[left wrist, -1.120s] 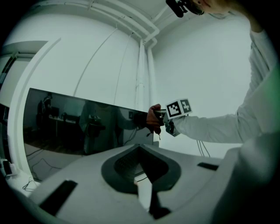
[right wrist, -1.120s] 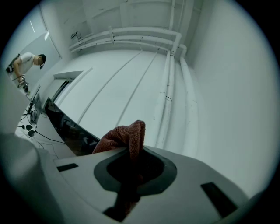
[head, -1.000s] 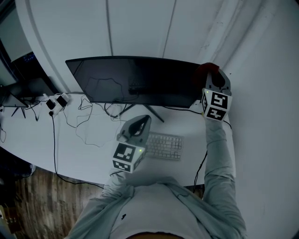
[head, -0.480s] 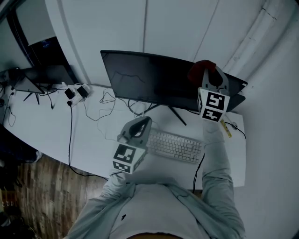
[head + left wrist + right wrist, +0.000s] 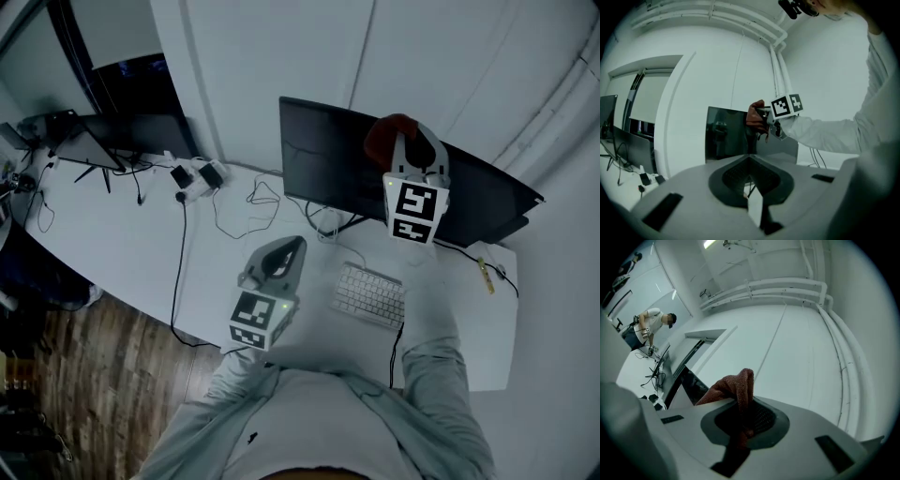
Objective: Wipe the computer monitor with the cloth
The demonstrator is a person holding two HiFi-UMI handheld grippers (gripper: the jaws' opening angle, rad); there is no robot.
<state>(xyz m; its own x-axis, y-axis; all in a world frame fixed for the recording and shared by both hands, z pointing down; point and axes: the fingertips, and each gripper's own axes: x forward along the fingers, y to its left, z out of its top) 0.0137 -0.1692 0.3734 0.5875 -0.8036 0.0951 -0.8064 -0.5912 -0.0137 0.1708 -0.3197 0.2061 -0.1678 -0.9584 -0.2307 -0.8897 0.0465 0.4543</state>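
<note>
The dark monitor (image 5: pixel 323 164) stands on the white desk (image 5: pixel 122 239) against the wall. My right gripper (image 5: pixel 401 142) is shut on a red cloth (image 5: pixel 384 136) and holds it against the upper middle of the screen. In the right gripper view the cloth (image 5: pixel 736 385) bunches up out of the jaws, with the monitor's edge (image 5: pixel 691 380) to the left of them. My left gripper (image 5: pixel 292 246) hovers over the desk in front of the monitor, shut and empty. In the left gripper view the monitor (image 5: pixel 724 136) and the cloth (image 5: pixel 754 117) lie ahead.
A white keyboard (image 5: pixel 370 295) lies below the monitor. Loose cables (image 5: pixel 248 202) and power adapters (image 5: pixel 192 178) sit to its left. Another dark screen (image 5: pixel 112 136) stands at the desk's far left. A person (image 5: pixel 647 326) bends over a far desk.
The right gripper has carried the cloth leftward along the screen, from the monitor's right end to its upper middle. The head view has swung. The left gripper has stayed put.
</note>
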